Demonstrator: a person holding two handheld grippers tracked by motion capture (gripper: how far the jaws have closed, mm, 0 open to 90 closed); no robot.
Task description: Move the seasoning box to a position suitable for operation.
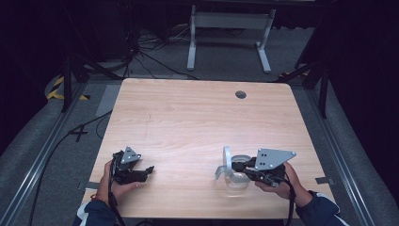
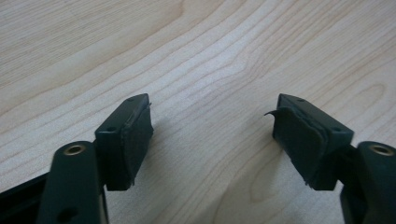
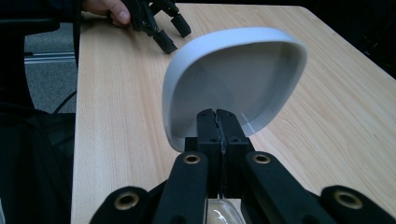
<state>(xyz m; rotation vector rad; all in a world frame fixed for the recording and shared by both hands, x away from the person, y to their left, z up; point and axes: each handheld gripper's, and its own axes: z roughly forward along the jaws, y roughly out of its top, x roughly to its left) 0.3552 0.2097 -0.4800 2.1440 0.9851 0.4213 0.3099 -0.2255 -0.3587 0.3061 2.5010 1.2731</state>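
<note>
A white rounded lid [image 3: 236,70] stands upright on edge right in front of my right gripper [image 3: 216,115], whose jaws are pressed together at its lower rim. In the high view the lid [image 1: 227,159] rises above a clear container [image 1: 236,183] near the table's front right, with the right gripper [image 1: 236,165] held against it. A bit of clear plastic [image 3: 219,212] shows under the jaws. My left gripper [image 1: 149,169] lies at the front left, open, and nothing but bare wood shows between its pads [image 2: 212,126]. Across the table I see that left gripper [image 3: 170,32] again.
The light wooden table [image 1: 188,117] has a round cable hole [image 1: 241,94] at the back right. Beyond its far edge stands a white table frame [image 1: 229,28] on grey carpet, with cables [image 1: 141,52] and dark stands to the sides.
</note>
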